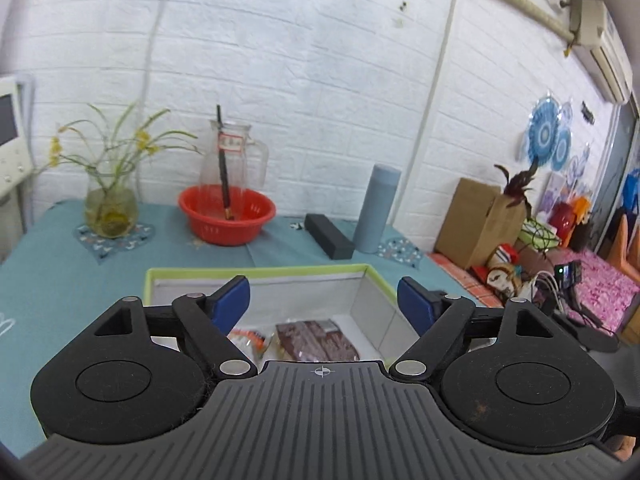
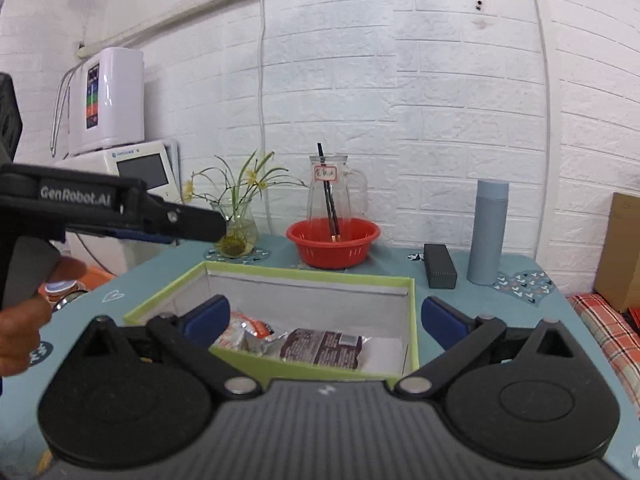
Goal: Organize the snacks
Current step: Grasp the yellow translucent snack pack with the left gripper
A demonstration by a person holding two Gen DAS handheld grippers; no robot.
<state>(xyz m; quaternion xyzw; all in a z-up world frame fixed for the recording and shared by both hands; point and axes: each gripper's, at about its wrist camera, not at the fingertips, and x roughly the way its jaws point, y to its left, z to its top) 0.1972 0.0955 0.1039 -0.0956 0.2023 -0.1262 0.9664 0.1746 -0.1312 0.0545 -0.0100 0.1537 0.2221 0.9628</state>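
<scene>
I see the left gripper point(image 1: 324, 300) with fingers spread wide, nothing between them, over the green-rimmed box point(image 1: 256, 273) on the desk point(image 1: 60, 280). Inside: white-orange snack pack point(image 2: 250, 330) left, brown snack pack point(image 2: 324, 348) right of it, touching. Right gripper point(image 2: 324, 318) fingers wide too, empty.

Brown snack packet point(image 1: 316, 340) in green-rimmed box point(image 1: 256, 271): near end hidden behind my left gripper's body; print too small to read. Orange-white packet point(image 1: 250, 338) mostly covered by left finger linkage. In right wrist view, same packet point(image 2: 250, 330) partly behind blue pad. Jug label point(image 2: 325, 173) was unreadable. Hand point(image 2: 24, 320) at left edge cut off by frame. Cardboard box point(image 2: 622, 252) cropped at right edge.
</scene>
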